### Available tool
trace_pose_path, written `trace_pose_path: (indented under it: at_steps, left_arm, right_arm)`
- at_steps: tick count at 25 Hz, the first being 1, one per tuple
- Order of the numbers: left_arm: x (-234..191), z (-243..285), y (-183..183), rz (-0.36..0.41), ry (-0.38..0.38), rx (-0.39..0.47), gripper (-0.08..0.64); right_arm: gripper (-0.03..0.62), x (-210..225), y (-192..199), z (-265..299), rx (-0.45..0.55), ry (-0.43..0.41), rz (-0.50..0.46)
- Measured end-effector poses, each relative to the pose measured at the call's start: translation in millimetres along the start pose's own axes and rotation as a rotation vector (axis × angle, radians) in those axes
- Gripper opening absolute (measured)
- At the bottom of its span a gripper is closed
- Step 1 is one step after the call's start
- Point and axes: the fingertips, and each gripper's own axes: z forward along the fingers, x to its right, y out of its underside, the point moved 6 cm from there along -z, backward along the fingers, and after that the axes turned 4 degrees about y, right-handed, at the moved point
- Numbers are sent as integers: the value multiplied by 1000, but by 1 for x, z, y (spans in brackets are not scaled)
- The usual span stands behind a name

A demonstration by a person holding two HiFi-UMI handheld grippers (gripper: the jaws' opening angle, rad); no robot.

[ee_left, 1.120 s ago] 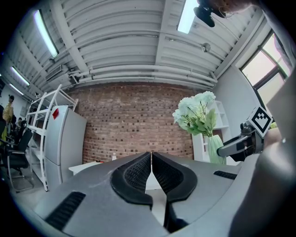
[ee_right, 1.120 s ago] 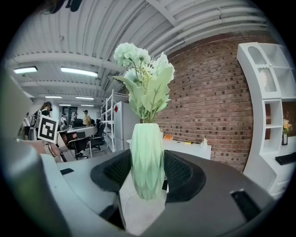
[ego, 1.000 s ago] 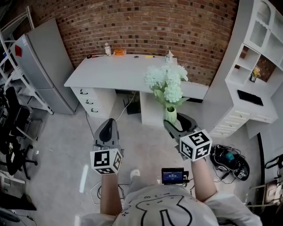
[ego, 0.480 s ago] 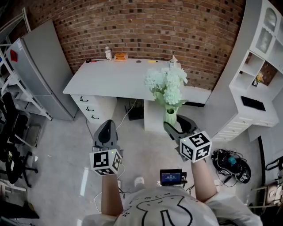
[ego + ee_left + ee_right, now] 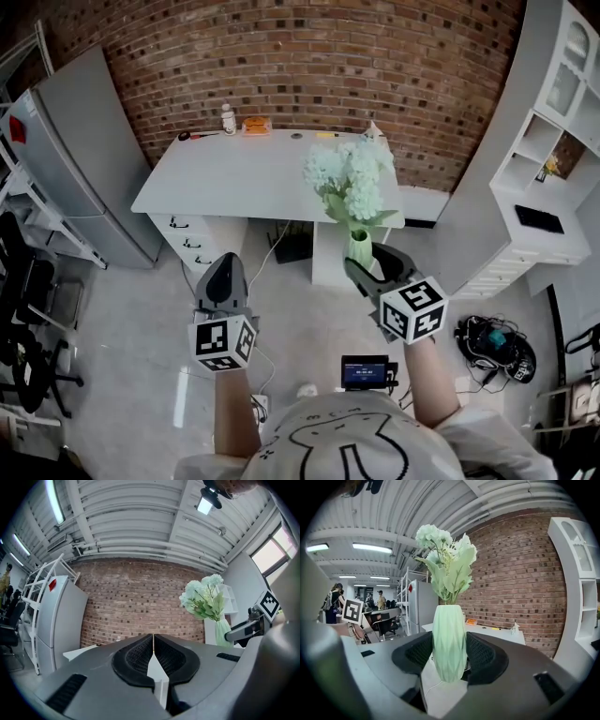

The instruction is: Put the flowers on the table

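A pale green vase [image 5: 359, 248] [image 5: 449, 641] holds a bunch of white-green flowers [image 5: 350, 177] [image 5: 446, 559] and stands upright in my right gripper [image 5: 368, 266] [image 5: 449, 656], whose jaws press both its sides. The vase hangs above the floor, in front of the white table [image 5: 234, 173] by the brick wall. To the left, at about the same height, my left gripper [image 5: 225, 277] [image 5: 153, 654] is shut with nothing between its pads. The flowers [image 5: 205, 597] also show at the right of the left gripper view.
On the table's back edge are a small bottle [image 5: 228, 119], an orange thing [image 5: 255, 124] and a small white figure [image 5: 373, 130]. A grey fridge [image 5: 80, 150] stands at left, white shelving [image 5: 553, 141] at right, black chairs [image 5: 23, 309] far left. Cables and a bag [image 5: 492, 342] lie on the floor.
The table has come nearer and lower in the head view as the person steps toward it. Both grippers keep their pose; the vase stays gripped.
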Motion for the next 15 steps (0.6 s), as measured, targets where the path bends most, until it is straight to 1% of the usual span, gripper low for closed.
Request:
trace_pose_path:
  at_steps: [9,15]
  left_arm:
    - [-37,17,6,-10,55,2,20]
    - [-53,29,14,-9,48,-11,20]
  right_arm:
    - [227,-15,-6,34,-2,49,18]
    - [227,-17,-6,55,-6,48,21]
